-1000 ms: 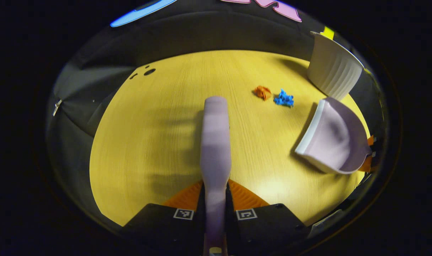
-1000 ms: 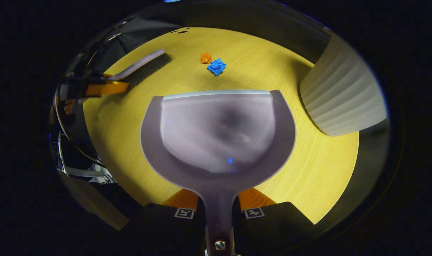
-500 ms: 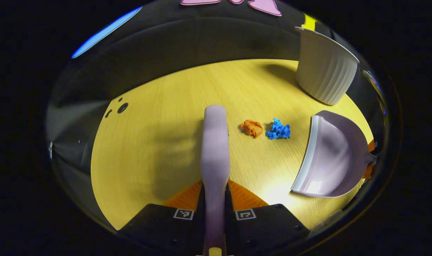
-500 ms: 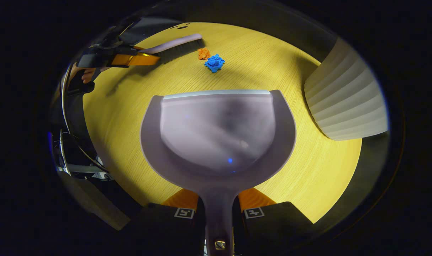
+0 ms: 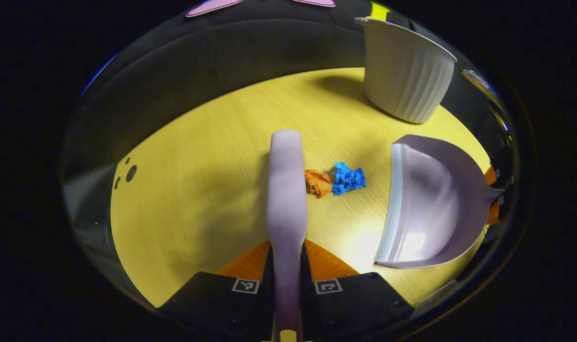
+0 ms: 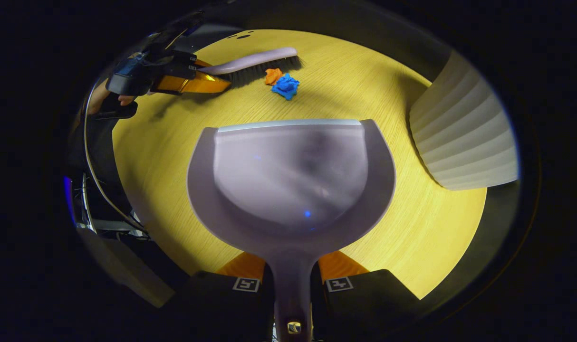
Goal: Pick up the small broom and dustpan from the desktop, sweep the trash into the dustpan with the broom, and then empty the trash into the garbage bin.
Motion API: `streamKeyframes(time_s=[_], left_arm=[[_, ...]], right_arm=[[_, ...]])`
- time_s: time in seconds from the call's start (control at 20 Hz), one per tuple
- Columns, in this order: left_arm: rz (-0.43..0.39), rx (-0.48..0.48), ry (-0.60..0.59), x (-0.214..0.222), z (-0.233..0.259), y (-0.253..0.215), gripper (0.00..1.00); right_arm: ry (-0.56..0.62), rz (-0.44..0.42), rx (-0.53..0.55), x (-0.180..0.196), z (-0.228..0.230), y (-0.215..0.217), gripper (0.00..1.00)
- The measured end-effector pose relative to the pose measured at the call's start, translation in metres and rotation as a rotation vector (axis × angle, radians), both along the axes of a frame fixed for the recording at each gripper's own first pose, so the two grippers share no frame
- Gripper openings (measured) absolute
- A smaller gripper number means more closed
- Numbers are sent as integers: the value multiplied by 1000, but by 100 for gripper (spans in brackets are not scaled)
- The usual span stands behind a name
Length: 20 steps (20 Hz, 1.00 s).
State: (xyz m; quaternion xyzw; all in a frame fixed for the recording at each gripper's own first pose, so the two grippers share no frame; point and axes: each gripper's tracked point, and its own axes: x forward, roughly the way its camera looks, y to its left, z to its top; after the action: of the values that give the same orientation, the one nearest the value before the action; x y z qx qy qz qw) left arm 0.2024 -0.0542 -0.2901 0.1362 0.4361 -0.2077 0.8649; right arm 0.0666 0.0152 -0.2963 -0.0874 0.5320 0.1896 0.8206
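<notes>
1. The left gripper (image 5: 287,266) has its jaws narrow, both fingers pressed on the handle of the small broom (image 5: 285,190), which runs straight ahead over the yellow wooden desktop (image 5: 198,190).
2. In the right gripper view the broom (image 6: 255,59) lies low along the far part of the desktop (image 6: 165,156), its dark bristles down at the wood; whether they touch it I cannot tell.
3. The orange trash scrap (image 5: 318,183) sits right against the broom's side, and the blue trash scrap (image 5: 348,178) touches the orange one on the side away from the broom.
4. The right gripper (image 6: 292,280) has its jaws closed narrow on the stem of the dustpan (image 6: 293,180), whose wide pale front lip faces the scraps (image 6: 280,81).
5. A band of bare desktop lies between the blue scrap and the dustpan's lip (image 5: 393,204); nothing stands in it.
6. The dustpan is empty.
7. The white ribbed garbage bin (image 5: 402,76) stands upright near the desktop's far edge, apart from the dustpan and well apart from the scraps; in the right gripper view it (image 6: 464,137) stands beside the pan's right side.
8. On the broom's other side the desktop is open as far as its curved edge, where small dark holes (image 5: 129,172) mark the wood.
9. A hand (image 6: 110,100) holds the left gripper (image 6: 188,81) near the desktop's left edge.
</notes>
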Motion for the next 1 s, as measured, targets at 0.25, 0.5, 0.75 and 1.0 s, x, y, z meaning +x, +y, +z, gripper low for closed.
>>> streamKeyframes(time_s=[0.25, 0.5, 0.75, 1.0], left_arm=[[-154, -64, 46, -24, -1, -37, 27], [-275, -153, 104, -56, 4, -70, 27], [-170, -212, 82, -49, 16, -65, 27], [-18, -208, 32, -37, 11, -27, 27]], right_arm=[[0, 7, 0, 0, -1, -1, 36], [-17, 14, -4, 0, -3, -2, 36], [-109, -25, 33, -3, -9, 3, 36], [-144, -92, 49, -22, 10, -5, 36]])
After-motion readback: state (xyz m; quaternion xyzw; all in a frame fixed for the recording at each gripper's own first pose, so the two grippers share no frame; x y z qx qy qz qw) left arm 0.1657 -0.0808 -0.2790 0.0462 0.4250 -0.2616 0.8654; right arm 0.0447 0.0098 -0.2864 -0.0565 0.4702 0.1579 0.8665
